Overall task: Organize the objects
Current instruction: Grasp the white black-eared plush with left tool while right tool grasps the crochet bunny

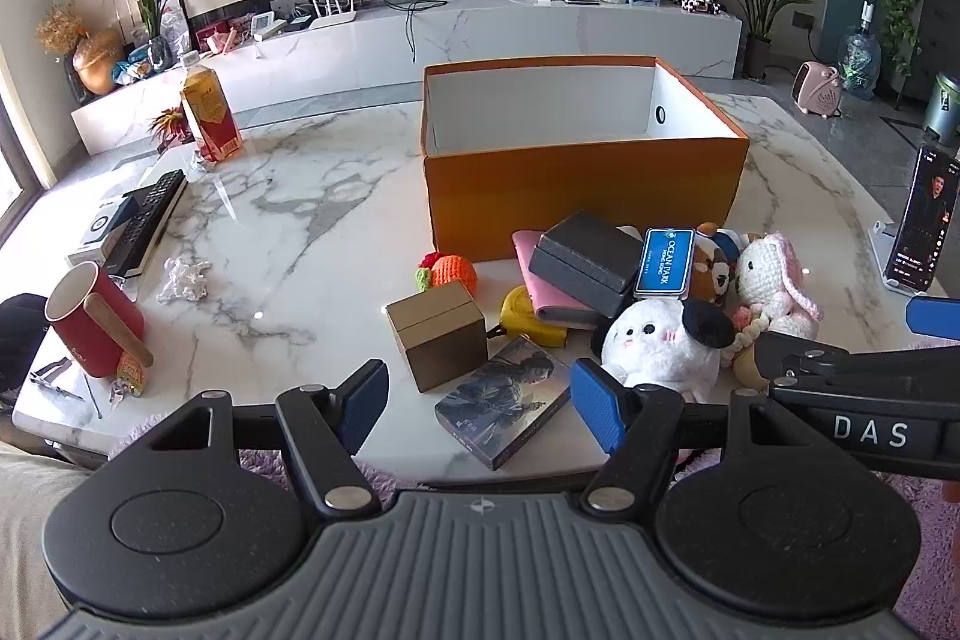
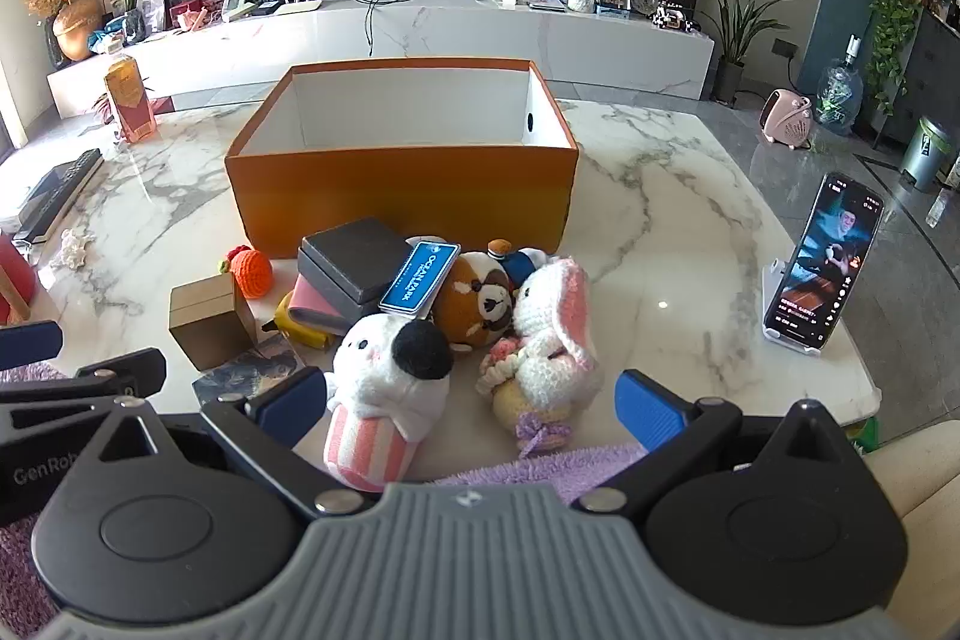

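Observation:
An orange box (image 1: pixel 576 172) (image 2: pixel 396 196) with a white inside stands open and holds nothing on the marble table. In front of it lies a pile: a dark grey box (image 1: pixel 585 259) (image 2: pixel 354 259), a pink wallet (image 1: pixel 543 289), a blue card pack (image 1: pixel 665 263) (image 2: pixel 420 277), a yellow tape measure (image 1: pixel 531 319), a gold box (image 1: pixel 438 334) (image 2: pixel 210 319), a picture-covered case (image 1: pixel 504 400), a crocheted orange (image 1: pixel 453 271) (image 2: pixel 252 271), a white plush (image 1: pixel 663 340) (image 2: pixel 387 370), a brown plush (image 2: pixel 477 298) and a crocheted rabbit (image 1: pixel 774 280) (image 2: pixel 552 334). My left gripper (image 1: pixel 480 400) hangs open above the case. My right gripper (image 2: pixel 474 400) is open near the white plush and rabbit.
A red mug (image 1: pixel 93 319), a crumpled tissue (image 1: pixel 183 280), remotes (image 1: pixel 150 220) and a bottle (image 1: pixel 210 112) stand on the table's left. A phone on a stand (image 2: pixel 822 262) is at the right. A purple rug (image 2: pixel 540 466) lies below the near edge.

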`<state>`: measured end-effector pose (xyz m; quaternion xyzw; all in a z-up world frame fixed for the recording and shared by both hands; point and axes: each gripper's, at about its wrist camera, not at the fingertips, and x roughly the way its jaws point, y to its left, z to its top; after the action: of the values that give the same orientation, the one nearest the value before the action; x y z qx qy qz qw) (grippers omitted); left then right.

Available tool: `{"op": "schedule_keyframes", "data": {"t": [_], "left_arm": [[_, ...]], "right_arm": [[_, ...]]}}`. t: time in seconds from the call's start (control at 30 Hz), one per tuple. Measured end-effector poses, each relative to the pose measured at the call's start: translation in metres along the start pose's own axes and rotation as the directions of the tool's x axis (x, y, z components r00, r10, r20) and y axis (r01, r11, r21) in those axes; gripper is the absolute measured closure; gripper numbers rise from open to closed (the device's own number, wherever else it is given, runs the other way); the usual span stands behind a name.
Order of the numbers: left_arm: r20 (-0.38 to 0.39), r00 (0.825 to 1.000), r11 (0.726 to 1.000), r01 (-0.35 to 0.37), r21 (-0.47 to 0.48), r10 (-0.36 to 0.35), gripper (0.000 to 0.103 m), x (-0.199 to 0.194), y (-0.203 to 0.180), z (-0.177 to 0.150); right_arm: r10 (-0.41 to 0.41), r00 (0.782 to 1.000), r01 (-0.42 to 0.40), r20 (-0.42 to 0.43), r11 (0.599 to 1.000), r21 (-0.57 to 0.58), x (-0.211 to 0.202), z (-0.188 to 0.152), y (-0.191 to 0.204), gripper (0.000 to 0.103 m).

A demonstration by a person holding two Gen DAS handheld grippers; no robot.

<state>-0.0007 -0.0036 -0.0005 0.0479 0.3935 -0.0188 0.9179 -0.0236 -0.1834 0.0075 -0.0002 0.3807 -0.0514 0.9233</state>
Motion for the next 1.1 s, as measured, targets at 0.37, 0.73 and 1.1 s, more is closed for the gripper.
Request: {"op": "schedule_keyframes", "data": {"t": [0.37,0.73,1.1], "left_arm": [[-0.026,0.999,1.000,0.021,-0.004,-0.021,0.024,0.008,0.003,0.000],[-0.119,0.974,0.982,0.188,-0.033,-0.191,0.055,0.041,0.012,0.000],[-0.227,0.929,0.944,0.319,0.091,-0.292,0.056,0.084,0.000,0.008]], "right_arm": [[0.008,1.000,-0.008,-0.022,1.000,0.006,0.008,0.001,-0.001,0.001],[0.188,0.972,-0.178,-0.140,0.980,0.086,0.044,0.004,-0.014,0.035],[0.270,0.938,-0.252,-0.219,0.962,0.104,0.088,0.013,-0.007,0.042]]}}
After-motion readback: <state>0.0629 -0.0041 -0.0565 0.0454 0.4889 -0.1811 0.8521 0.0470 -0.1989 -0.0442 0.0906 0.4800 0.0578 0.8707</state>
